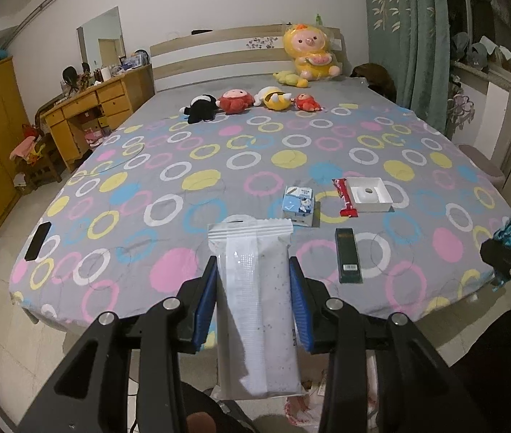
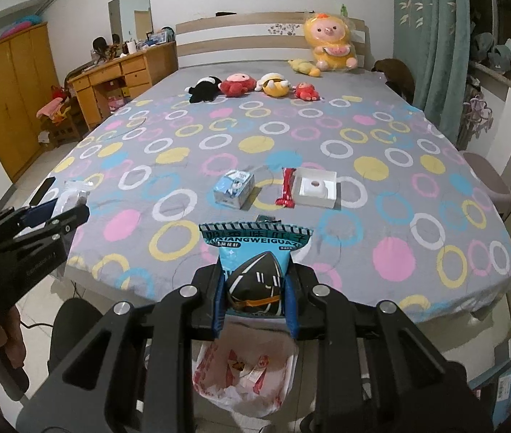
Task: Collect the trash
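Pinched between the blue pads of the left gripper [image 1: 253, 299] is a long white plastic sachet [image 1: 257, 306], flat, speckled and crimped at its far end; the jaws press on its two long edges about midway along, so both ends stand free of the pads. It looks light and limp, a thin film pack that would buckle or slide if squeezed at one tip, so this middle hold across the width seems the sound one.

In the right wrist view, the right gripper [image 2: 257, 297] has its jaws pressed close on a blue sunflower-seed packet [image 2: 255, 252] printed with a dark seed; the crinkled top edge fans out beyond the pads. It too reads as light, slippery foil, crushed rather than resisting, and a grip low on the body seems to keep it from slipping.

Directly beneath that packet a plastic-lined trash bin [image 2: 246, 375] with red-and-white wrappers in it sits on the floor at the foot of the bed [image 2: 381, 187].

Further out, on the bedspread of coloured rings, more trash waits: a dark green slim box [image 1: 348, 256], a small blue-and-white milk carton [image 1: 298, 204], a red snack wrapper [image 1: 345, 198] touching an open white shallow box [image 1: 371, 195]. The cartons look stiff enough to take by their sides; the wrapper is soft film. A black phone [image 1: 38, 241] lies near the left edge, and plush toys [image 1: 252, 103] line the far end.
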Motion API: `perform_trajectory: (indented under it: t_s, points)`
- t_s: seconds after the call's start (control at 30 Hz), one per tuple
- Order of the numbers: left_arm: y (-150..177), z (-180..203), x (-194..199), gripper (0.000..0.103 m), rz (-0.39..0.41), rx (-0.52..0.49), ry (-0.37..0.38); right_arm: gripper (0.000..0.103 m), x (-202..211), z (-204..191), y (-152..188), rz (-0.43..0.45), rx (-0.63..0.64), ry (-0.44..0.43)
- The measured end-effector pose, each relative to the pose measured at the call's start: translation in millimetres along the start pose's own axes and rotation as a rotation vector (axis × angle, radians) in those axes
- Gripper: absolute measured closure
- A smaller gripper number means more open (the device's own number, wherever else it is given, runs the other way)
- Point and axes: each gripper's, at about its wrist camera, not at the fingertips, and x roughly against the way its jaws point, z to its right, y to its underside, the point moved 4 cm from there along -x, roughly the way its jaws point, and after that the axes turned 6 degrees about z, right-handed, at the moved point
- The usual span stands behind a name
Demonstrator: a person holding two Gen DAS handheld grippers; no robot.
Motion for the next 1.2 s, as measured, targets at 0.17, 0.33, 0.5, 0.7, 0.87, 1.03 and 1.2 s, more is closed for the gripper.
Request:
perform_trajectory:
  t_s: [0.17,0.33,0.5,0.7,0.87,1.03,1.2]
  points:
    - [19.6,6.8,0.6,0.066,-0.039,0.001,0.021,0.078,-0.3,0.3,25.6,-0.038,-0.003,-0.003]
    - [41.4,17.8,-4.1,0.066,-0.089,-0.027,0.038,0.078,-6.4,1.4,52.7,-0.084,-0.008,-0.013]
    - [65.3,32.1,-14.9,0.066,-0.145,-0.054,0.054,0.078,-19.0,3.3,79.5,-0.133,-0.022,-0.02]
    - [93.8,50.1,-33.4,0.066,-0.216,-0.086,0.072,0.078,-36.8,8.5,106.4,-0.191,-0.033,-0.017]
    - [111.3,60.8,-42.6,0.066,-0.251,-0.107,0.082,0.078,-45.2,12.7,119.9,-0.219,-0.04,-0.015]
    - [125.1,70.3,-52.3,0.066,-0.287,-0.126,0.097,0.078,-55.5,15.8,132.7,-0.249,-0.043,-0.014]
    - [143.9,81.0,-68.5,0.066,-0.362,-0.132,0.146,0.078,-71.8,20.6,149.5,-0.293,-0.049,-0.017]
